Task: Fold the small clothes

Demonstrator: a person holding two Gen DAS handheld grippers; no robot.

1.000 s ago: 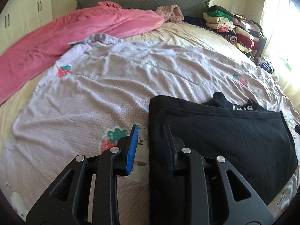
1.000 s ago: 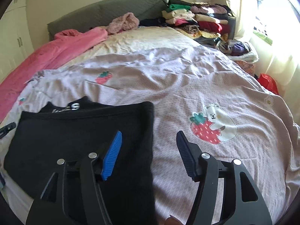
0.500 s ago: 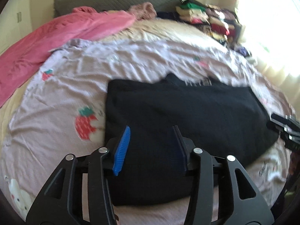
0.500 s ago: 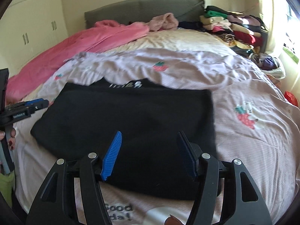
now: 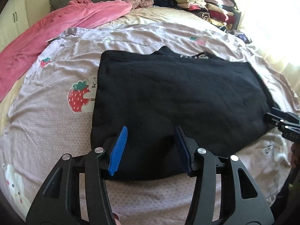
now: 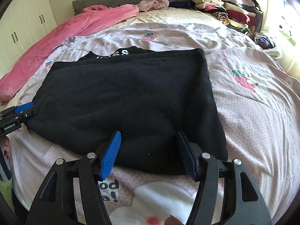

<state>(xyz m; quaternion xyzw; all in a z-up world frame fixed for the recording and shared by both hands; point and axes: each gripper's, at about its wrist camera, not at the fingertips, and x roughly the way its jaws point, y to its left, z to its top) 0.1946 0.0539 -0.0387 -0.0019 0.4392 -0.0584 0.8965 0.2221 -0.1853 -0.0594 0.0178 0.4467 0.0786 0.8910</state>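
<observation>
In the left wrist view, the left tool (image 5: 151,146) is seen with its two blue-padded fingers spread apart and nothing caught between them. It is held over the near edge of the black garment (image 5: 178,97), which is laid flat and folded into a broad rectangle on the lilac quilt (image 5: 56,123) of the bed. A strip of white lettering is shown at the garment's far edge, where an under layer sticks out. A strawberry-and-bear print (image 5: 82,97) is found on the quilt just beside the garment's left edge. The right tool (image 5: 283,123) is seen at the right border, by the garment's right corner; contact cannot be told there. A pink blanket (image 5: 56,28) is spread along the far left of the bed, and a stack of folded clothes (image 5: 206,5) is piled at the far right near the headboard.

In the right wrist view, the right tool (image 6: 149,153) is likewise shown open and empty, poised over the near edge of the black garment (image 6: 127,97). The left tool (image 6: 18,114) is seen at the left border, beside the garment's left corner. The pink blanket (image 6: 65,35) and the stack of folded clothes (image 6: 225,7) are seen beyond, well apart from the garment.
</observation>
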